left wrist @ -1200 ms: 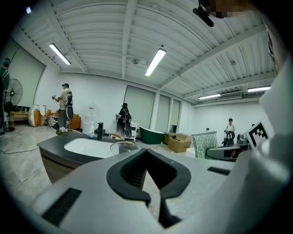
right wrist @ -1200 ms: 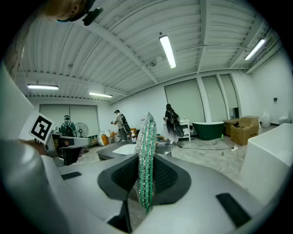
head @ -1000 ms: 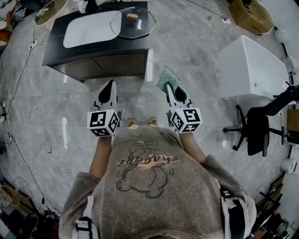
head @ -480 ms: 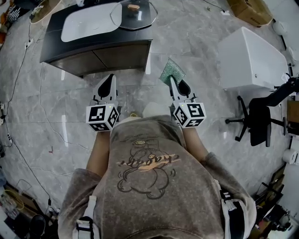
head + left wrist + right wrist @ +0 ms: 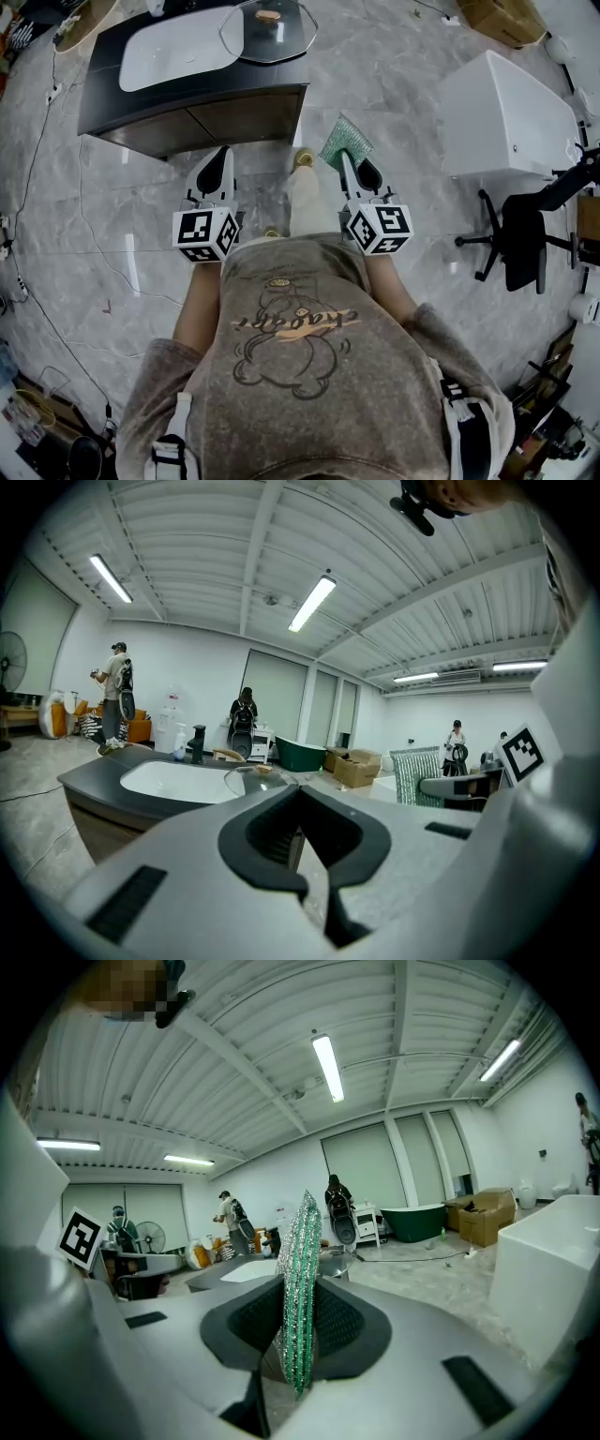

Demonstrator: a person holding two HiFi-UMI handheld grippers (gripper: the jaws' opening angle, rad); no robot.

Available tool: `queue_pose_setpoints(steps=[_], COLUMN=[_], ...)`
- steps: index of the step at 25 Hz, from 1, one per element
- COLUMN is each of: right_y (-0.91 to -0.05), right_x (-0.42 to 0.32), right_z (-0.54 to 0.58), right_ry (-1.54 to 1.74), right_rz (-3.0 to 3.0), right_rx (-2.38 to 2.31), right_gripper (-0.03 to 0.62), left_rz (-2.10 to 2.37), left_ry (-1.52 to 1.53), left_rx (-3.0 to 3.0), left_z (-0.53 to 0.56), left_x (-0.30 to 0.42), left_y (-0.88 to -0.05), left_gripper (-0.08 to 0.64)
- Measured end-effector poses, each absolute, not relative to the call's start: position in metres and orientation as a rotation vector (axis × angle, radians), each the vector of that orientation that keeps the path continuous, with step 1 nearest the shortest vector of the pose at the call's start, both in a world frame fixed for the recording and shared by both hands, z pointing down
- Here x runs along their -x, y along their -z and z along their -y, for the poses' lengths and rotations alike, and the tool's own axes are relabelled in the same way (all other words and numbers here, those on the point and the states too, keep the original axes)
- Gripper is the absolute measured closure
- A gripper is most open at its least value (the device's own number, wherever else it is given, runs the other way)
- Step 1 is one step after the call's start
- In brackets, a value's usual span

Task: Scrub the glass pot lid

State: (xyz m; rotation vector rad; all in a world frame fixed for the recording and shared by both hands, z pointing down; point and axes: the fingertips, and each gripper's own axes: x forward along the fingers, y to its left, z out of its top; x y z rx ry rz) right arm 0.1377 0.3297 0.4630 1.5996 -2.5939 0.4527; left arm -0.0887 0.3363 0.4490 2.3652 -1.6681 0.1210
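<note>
The glass pot lid [image 5: 269,28] lies on the dark counter [image 5: 197,94], to the right of the white sink basin [image 5: 178,58]. In the left gripper view the lid [image 5: 255,778] shows beyond the jaws, beside the basin [image 5: 173,780]. My left gripper [image 5: 220,157] is shut and empty and points at the counter from a step away. Just as far back, my right gripper [image 5: 346,161] is shut on a green scrub pad [image 5: 345,142]. In the right gripper view the pad [image 5: 300,1279] stands upright between the pads of the right gripper [image 5: 302,1335].
A large white tub [image 5: 506,122] stands to the right, with a black office chair [image 5: 520,244] in front of it. The person's leg and foot [image 5: 302,187] step forward between the grippers. Cables [image 5: 37,169] trail across the floor on the left. People stand in the background [image 5: 117,691].
The person has walked toward the counter, which now looks larger and nearer. One foot has swung forward between the grippers. Both grippers stayed shut, the pad still in the right one.
</note>
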Motion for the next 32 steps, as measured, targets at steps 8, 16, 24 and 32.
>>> queue_pose_setpoints(steps=[8,16,24,32], right_y=[-0.467,-0.459,-0.441,-0.449], right_x=[-0.135,-0.132,-0.123,-0.114], right_z=[-0.258,-0.155,-0.052,0.022], right_ry=[-0.453,-0.455,-0.461,-0.471], right_rz=[2.598,2.620,2.671,2.694], right_rx=[-1.602,-1.556,-1.440,-1.311], right_gripper=[0.509,0.509,0.509,0.509], left_rz=[1.670,1.667,1.698,1.737], left_ry=[-0.113,-0.104,-0.062,-0.074], left_rx=[-2.367,-2.381,-2.347,-2.285], left_z=[-0.270,-0.171,-0.079,-0.016], left_x=[0.094,0.081,0.075,0.071], left_y=[-0.451,-0.438,-0.420,-0.429], left_gripper=[0.551,0.551,0.551,0.551])
